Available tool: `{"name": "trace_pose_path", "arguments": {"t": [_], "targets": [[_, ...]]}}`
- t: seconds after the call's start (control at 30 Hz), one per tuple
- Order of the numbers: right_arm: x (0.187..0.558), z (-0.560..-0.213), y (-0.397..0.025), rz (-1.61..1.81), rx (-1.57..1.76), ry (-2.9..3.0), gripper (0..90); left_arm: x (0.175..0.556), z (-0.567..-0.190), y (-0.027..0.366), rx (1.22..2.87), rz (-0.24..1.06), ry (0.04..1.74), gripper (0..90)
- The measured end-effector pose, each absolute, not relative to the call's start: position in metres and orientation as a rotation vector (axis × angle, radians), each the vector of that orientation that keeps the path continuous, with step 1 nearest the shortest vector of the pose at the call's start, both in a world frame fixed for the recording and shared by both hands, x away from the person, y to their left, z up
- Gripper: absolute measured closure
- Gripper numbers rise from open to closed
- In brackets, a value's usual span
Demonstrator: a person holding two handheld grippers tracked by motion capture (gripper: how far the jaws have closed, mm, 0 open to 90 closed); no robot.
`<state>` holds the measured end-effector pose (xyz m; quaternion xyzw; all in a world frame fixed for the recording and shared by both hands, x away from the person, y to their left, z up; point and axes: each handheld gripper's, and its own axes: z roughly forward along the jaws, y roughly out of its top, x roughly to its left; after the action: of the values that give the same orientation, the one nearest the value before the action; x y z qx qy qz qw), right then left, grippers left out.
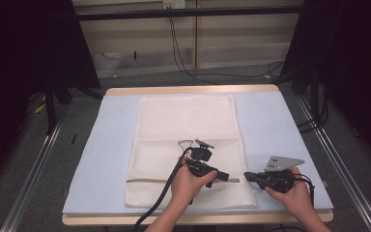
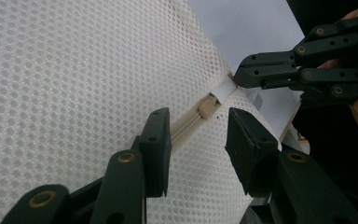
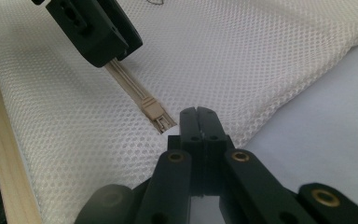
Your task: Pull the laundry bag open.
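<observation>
Near front edge of table: both grippers low over a white mesh laundry bag, meeting at its zipper.
left gripper (image 1: pixel 222 175): held in left hand (image 1: pixel 186 182), jaws parted, hovering over the zipper line; nothing between them. Left gripper view shows one jaw either side of the zipper track, slider just ahead of the tips.
right gripper (image 1: pixel 248 176): held in right hand (image 1: pixel 297 192), jaws pressed together. Left gripper view shows its tips (image 2: pixel 242 74) pinched on a white tab (image 2: pixel 224 87) at the zipper's end, at the bag's edge. Right gripper view has the closed tips (image 3: pixel 198 113) just beside the slider; tab itself hidden behind the jaws there.
zipper slider (image 3: pixel 157 113): beige, small, lying flat on the mesh; between the two grippers, near the bag's right edge.
zipper track (image 2: pixel 186 124): beige, runs across the bag's lower part; in the high view a thin dark line (image 1: pixel 149 180) left of the left hand.
mesh laundry bag (image 1: pixel 188 121): white, flat, long side running away from the person, on the mat's middle.
mat (image 1: pixel 111 140): pale blue, covers the tabletop; bag's right edge rests on it.
table (image 1: pixel 193 89): light wood rim showing at far and near edges.
cable (image 1: pixel 162 195): black, trails from the left gripper toward the near edge.
grey plate (image 1: pixel 282 163): three-cornered, on top of the right gripper.
</observation>
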<state>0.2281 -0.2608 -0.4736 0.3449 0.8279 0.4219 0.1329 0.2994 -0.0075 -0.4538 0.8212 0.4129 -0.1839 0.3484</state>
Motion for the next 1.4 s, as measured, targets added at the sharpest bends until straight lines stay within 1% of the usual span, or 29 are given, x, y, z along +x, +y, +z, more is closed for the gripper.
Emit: {"name": "trace_pose_path", "arguments": {"t": [0.07, 0.1, 0.17, 0.27, 0.3, 0.33, 0.5, 0.53, 0.77, 0.8, 0.83, 0.97, 1.07, 1.1, 1.13, 1.17, 1.2, 1.27, 1.4], "targets": [[0.228, -0.474, -0.261, 1.213, 1.000, 2.407, 90.0, 0.298, -0.455, -0.012, 2.112, -0.479, 1.102, 60.6], [0.228, -0.475, -0.261, 1.214, 0.996, 2.412, 90.0, 0.299, -0.456, -0.012, 2.143, -0.476, 1.067, 60.6], [0.228, -0.476, -0.260, 1.209, 0.998, 2.419, 90.0, 0.298, -0.456, -0.016, 2.132, -0.481, 1.095, 61.0], [0.228, -0.476, -0.259, 1.208, 0.993, 2.427, 90.0, 0.300, -0.457, -0.018, 2.166, -0.498, 1.073, 62.0], [0.228, -0.476, -0.258, 1.212, 0.992, 2.433, 90.0, 0.299, -0.458, -0.020, 2.162, -0.471, 1.088, 62.5], [0.228, -0.476, -0.258, 1.209, 0.992, 2.431, 90.0, 0.299, -0.459, -0.022, 2.147, -0.494, 1.105, 63.3], [0.229, -0.478, -0.258, 1.208, 0.989, 2.441, 90.0, 0.300, -0.462, -0.026, 2.150, -0.504, 1.110, 67.0], [0.228, -0.478, -0.258, 1.202, 0.993, 2.439, 90.0, 0.300, -0.463, -0.028, 2.152, -0.490, 1.120, 67.2], [0.229, -0.481, -0.257, 1.192, 0.996, 2.446, 90.0, 0.300, -0.467, -0.034, 2.151, -0.502, 1.157, 67.8], [0.229, -0.481, -0.257, 1.197, 0.998, 2.448, 90.0, 0.299, -0.467, -0.036, 2.135, -0.521, 1.168, 67.8], [0.229, -0.481, -0.257, 1.197, 1.000, 2.448, 90.0, 0.300, -0.467, -0.036, 2.143, -0.510, 1.166, 67.8], [0.230, -0.482, -0.257, 1.191, 1.008, 2.452, 90.0, 0.299, -0.470, -0.040, 2.145, -0.504, 1.177, 71.0], [0.229, -0.483, -0.257, 1.187, 1.017, 2.455, 90.0, 0.298, -0.470, -0.042, 2.153, -0.485, 1.187, 77.6], [0.229, -0.483, -0.256, 1.185, 1.015, 2.457, 90.0, 0.298, -0.471, -0.042, 2.144, -0.479, 1.198, 81.6], [0.229, -0.483, -0.257, 1.179, 1.009, 2.458, 90.0, 0.299, -0.471, -0.041, 2.147, -0.489, 1.187, 83.6], [0.229, -0.483, -0.256, 1.177, 1.005, 2.460, 90.0, 0.300, -0.471, -0.040, 2.144, -0.498, 1.187, 84.3], [0.229, -0.484, -0.257, 1.176, 0.996, 2.462, 90.0, 0.300, -0.471, -0.039, 2.138, -0.480, 1.195, 85.4], [0.229, -0.484, -0.256, 1.175, 0.986, 2.461, 90.0, 0.300, -0.469, -0.037, 2.096, -0.511, 1.209, 86.7], [0.229, -0.483, -0.256, 1.155, 0.982, 2.467, 90.0, 0.301, -0.469, -0.034, 2.082, -0.537, 1.202, 87.6]]}}
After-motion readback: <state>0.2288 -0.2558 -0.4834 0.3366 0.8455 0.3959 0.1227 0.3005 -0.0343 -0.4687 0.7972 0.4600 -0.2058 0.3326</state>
